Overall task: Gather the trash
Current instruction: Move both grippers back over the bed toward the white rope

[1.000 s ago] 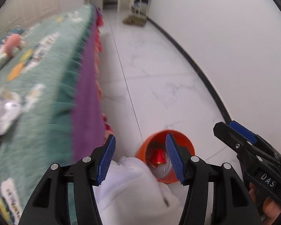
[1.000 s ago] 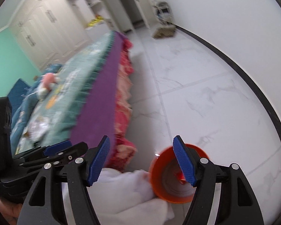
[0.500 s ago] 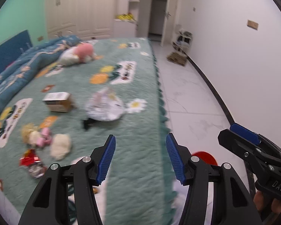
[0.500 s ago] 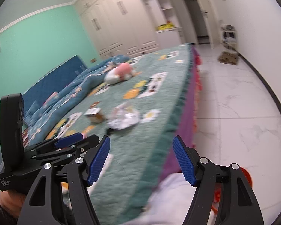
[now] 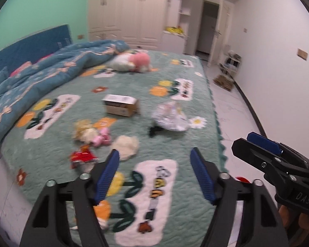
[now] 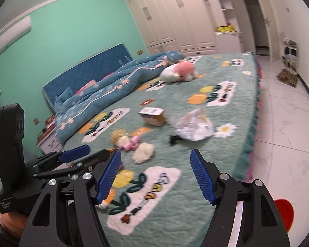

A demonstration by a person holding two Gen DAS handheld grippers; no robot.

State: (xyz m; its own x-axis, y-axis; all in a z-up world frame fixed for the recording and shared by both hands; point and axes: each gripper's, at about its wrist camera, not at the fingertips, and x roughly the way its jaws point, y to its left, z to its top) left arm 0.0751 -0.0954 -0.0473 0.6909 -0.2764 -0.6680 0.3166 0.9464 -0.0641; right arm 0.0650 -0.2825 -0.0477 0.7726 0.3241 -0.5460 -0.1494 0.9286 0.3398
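Note:
Trash lies on the green bedspread: a cardboard box, a crumpled white plastic bag, a red wrapper and a cream wad. The box, the bag and the wad also show in the right wrist view. My left gripper is open and empty above the near end of the bed. My right gripper is open and empty beside it. The orange bin stands on the floor at the lower right, mostly hidden.
A doll and a pink plush toy lie on the bed, with a rumpled blue quilt at the head. White tiled floor runs along the bed's right side. Wardrobes and a doorway are at the back.
Both grippers have swung up from over the orange bin on the floor to face the bed top. Both stay open and empty.

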